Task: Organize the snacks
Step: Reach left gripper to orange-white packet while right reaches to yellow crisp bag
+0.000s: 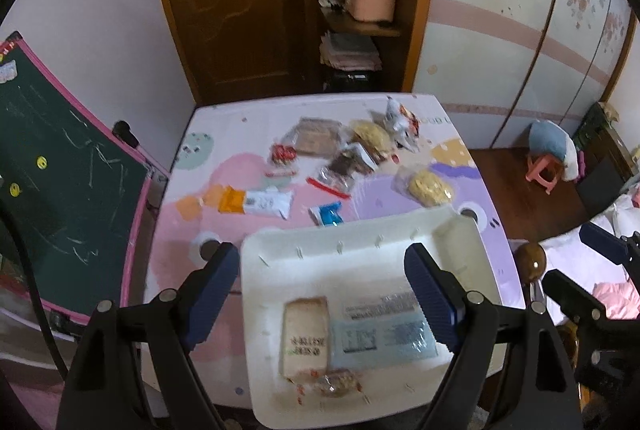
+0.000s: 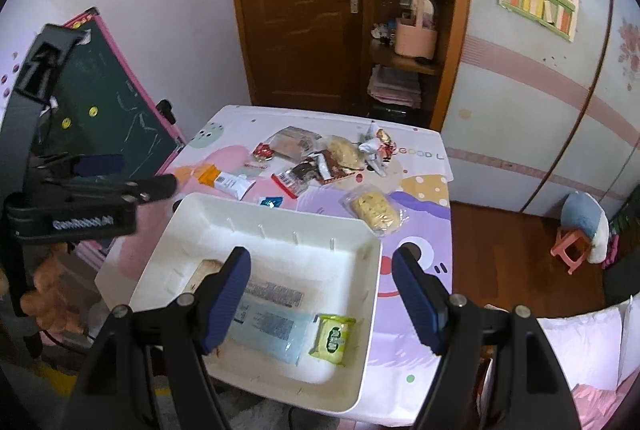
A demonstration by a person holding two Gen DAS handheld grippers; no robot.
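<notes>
Two grippers hang over a white tray (image 2: 276, 230) that sits at the near edge of a bench (image 2: 416, 198) covered in a pastel cartoon cloth. The left gripper (image 1: 326, 294) has its jaws spread wide, one blue pad outside the tray's left wall and the other above the tray's floor, with nothing pinched between them and no pad touching a packet. The right gripper (image 2: 322, 298) likewise stands with jaws spread, its left pad over the tray and its right pad past the tray's right wall, holding nothing. Inside the tray lie a pale blue flat packet (image 2: 272, 330), a small yellow-green packet (image 2: 332, 338) at its right end, a tan wrapped bar (image 1: 306, 338) at its left end, and a small clear-wrapped snack (image 1: 338, 382) at the tray's near side. Beyond the tray's far wall the loose snacks are scattered: a small blue sachet (image 1: 328, 214) just past the wall, an orange-and-white packet (image 1: 256, 202) to the far left of the tray, a yellow noodle cake in clear wrap (image 2: 376, 210) near the tray's far right corner, and further back a dark chocolate-coloured bag (image 2: 316, 170), a second noodle cake (image 2: 344, 148), a beige packet (image 2: 292, 142), a small red sweet (image 2: 262, 151) and a silver-and-red wrapper (image 2: 378, 148).
</notes>
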